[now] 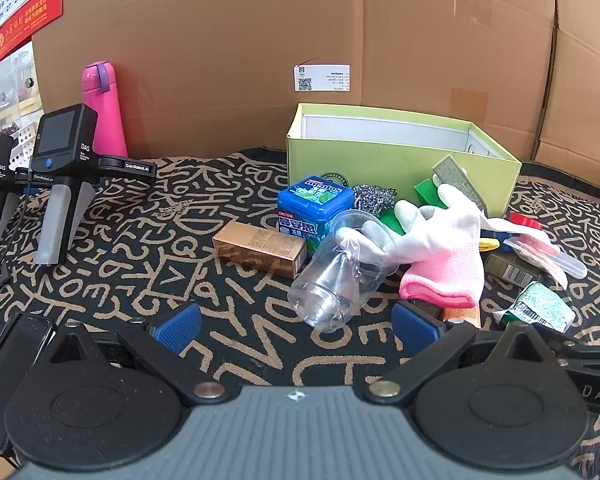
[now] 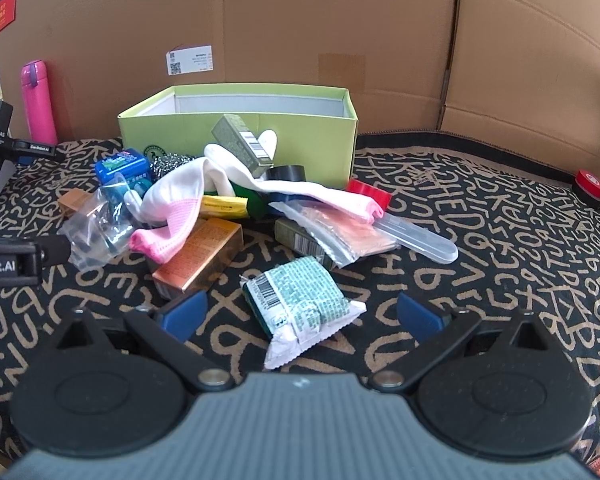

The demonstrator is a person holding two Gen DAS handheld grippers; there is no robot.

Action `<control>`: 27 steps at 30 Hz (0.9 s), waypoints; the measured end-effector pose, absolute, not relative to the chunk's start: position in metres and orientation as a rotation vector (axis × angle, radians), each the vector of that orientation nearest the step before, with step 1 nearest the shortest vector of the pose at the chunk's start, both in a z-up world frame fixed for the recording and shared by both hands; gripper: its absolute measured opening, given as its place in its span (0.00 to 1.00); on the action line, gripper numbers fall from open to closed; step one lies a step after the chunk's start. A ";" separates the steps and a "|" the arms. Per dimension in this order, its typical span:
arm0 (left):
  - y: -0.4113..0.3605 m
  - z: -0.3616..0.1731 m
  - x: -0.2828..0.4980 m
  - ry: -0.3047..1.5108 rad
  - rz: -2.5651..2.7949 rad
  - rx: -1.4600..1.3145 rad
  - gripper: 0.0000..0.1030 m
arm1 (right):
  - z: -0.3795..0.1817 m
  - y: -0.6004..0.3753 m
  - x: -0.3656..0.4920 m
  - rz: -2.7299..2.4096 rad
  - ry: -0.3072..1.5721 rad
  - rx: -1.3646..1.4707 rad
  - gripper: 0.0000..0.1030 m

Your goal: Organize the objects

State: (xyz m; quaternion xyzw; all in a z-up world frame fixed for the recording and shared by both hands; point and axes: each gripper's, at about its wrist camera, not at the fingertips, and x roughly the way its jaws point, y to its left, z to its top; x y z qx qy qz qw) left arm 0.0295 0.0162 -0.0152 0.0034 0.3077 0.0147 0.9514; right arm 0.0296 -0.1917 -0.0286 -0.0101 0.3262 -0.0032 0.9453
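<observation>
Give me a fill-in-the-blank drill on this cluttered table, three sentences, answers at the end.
1. The clear plastic cup lies on its ____.
2. The open box behind the pile is ____ in colour.
3. The left gripper and the right gripper both have their jaws ____, with nothing held.

Missing words: side; green; open

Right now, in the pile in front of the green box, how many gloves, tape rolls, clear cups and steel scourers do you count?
gloves: 2
tape rolls: 2 (black, red)
clear cup: 1
steel scourer: 1
Total: 6
</observation>
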 end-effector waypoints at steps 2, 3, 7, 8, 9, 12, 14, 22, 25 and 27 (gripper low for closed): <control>0.016 -0.016 0.030 0.625 0.028 0.009 1.00 | -0.029 -0.192 0.031 -0.005 0.667 -0.019 1.00; 0.016 -0.016 0.030 0.626 0.028 0.009 1.00 | -0.029 -0.192 0.031 -0.007 0.667 -0.019 1.00; 0.016 -0.017 0.032 0.633 0.027 0.008 1.00 | -0.030 -0.192 0.033 -0.005 0.670 -0.019 1.00; 0.016 -0.017 0.033 0.635 0.027 0.008 1.00 | -0.030 -0.192 0.033 -0.006 0.671 -0.019 1.00; 0.017 -0.018 0.033 0.636 0.027 0.007 1.00 | -0.030 -0.192 0.033 -0.005 0.672 -0.018 1.00; 0.018 -0.019 0.035 0.639 0.026 0.007 1.00 | -0.032 -0.192 0.035 -0.003 0.675 -0.017 1.00; 0.018 -0.019 0.036 0.641 0.025 0.006 1.00 | -0.032 -0.193 0.036 -0.003 0.677 -0.017 1.00; 0.041 -0.010 0.040 0.629 -0.023 -0.013 1.00 | -0.034 -0.197 0.038 0.040 0.673 -0.027 1.00; 0.061 -0.001 0.051 0.613 0.005 -0.038 1.00 | -0.034 -0.204 0.038 0.059 0.673 -0.021 1.00; 0.071 0.004 0.066 0.626 0.041 -0.060 1.00 | -0.035 -0.209 0.041 0.056 0.678 -0.012 1.00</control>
